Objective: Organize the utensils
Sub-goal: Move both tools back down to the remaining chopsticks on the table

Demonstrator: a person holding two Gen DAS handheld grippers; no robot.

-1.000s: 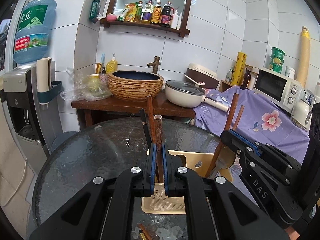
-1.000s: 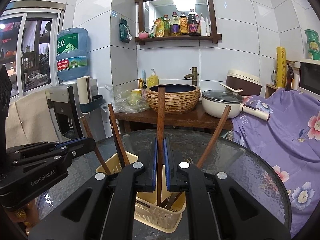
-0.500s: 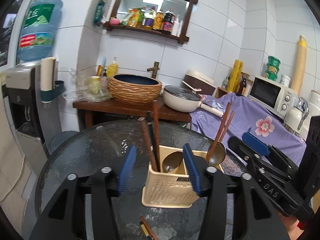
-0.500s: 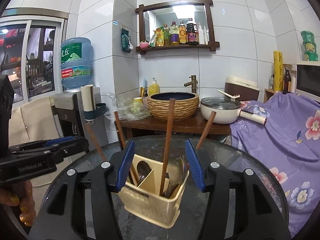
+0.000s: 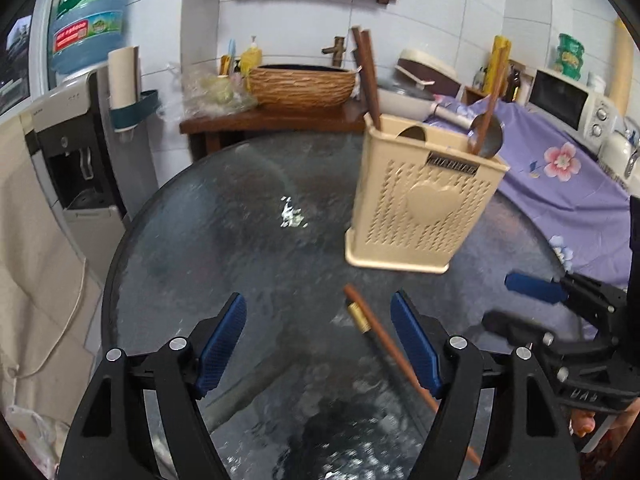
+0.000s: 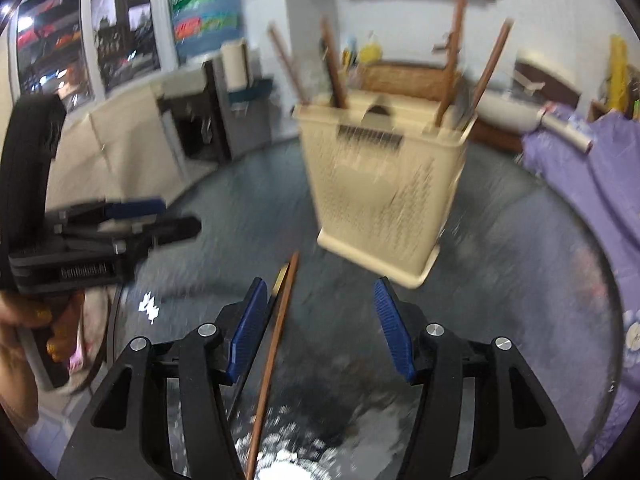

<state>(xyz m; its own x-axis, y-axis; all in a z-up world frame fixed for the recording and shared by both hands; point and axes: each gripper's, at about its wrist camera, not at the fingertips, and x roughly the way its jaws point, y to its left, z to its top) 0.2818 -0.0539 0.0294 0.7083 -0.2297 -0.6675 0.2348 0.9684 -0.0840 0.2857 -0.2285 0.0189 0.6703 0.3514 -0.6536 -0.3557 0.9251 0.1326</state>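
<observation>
Clearly legible only on the left gripper (image 6: 156, 216): "GenRobot.AI" in raised letters along its black side, seen from the right wrist. On the right gripper (image 5: 524, 304), seen from the left wrist, raised letters upside down, not readable. On the beige utensil holder (image 5: 424, 200), a dark label strip under the rim, print too small and blurred to read, plus a moulded heart. On the blue water bottle (image 5: 88, 8), a green label with large Chinese characters.

Left jaws spread wide, just opened further, nothing between the pads. Right jaws also apart, just opened, gripping nothing. Both angled down toward the glass table (image 5: 224, 216).

From the left wrist: holder ahead of the jaws and off to the right, upright, wooden handles and a metal ladle (image 5: 486, 140) sticking out; a loose chopstick (image 5: 384, 340) flat on the glass just inside the right-hand pad. From the right wrist, heavily blurred: the same chopstick just inside the left-hand pad, holder straight ahead beyond the jaws, and a hand (image 6: 24, 320) wrapped around the left gripper's handle, hidden in the other view.
</observation>
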